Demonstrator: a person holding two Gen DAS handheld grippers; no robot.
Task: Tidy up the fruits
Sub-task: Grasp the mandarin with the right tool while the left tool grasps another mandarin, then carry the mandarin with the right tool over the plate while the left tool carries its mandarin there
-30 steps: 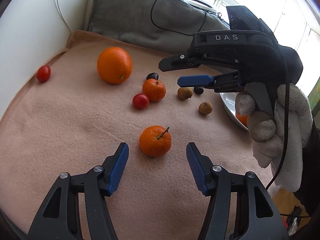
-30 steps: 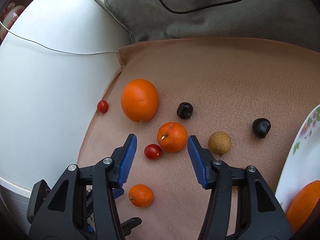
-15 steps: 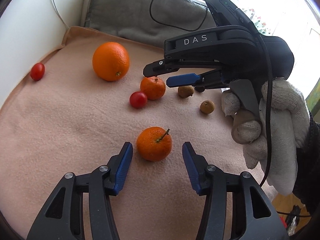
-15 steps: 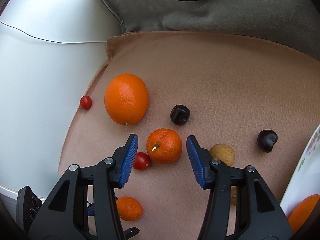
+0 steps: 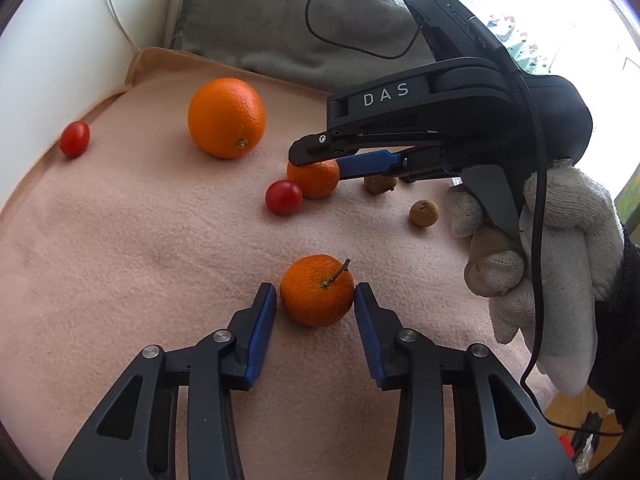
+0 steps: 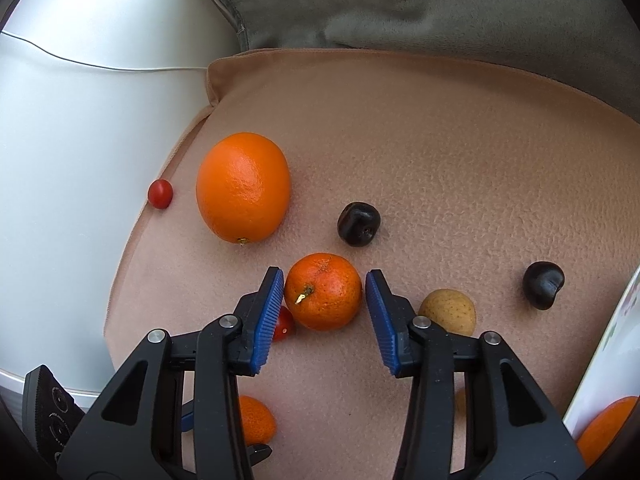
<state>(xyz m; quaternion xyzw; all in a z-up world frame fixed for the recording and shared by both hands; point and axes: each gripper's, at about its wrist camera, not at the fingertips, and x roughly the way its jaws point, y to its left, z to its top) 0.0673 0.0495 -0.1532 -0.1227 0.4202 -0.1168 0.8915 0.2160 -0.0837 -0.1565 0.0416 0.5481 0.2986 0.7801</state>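
Left wrist view: the left gripper [image 5: 315, 300] has just been closing; its jaws stand narrow around the stemmed mandarin [image 5: 317, 290], the right pad touching it and the left pad a sliver off.

Right wrist view: the right gripper [image 6: 325, 294] has been closing likewise, narrow about a second mandarin [image 6: 323, 291], the left pad touching or nearly so, the right pad with a slim gap. A cherry tomato [image 6: 283, 323] sits just behind its left pad.

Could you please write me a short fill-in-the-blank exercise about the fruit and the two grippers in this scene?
1. The left gripper straddles a small orange mandarin that has a short ____ on top.
2. The fruit lies on a ____ -coloured fleece blanket.
3. Beside the right gripper and its stemless mandarin, a ____ cherry tomato peeks out.

Missing words: stem; peach; red
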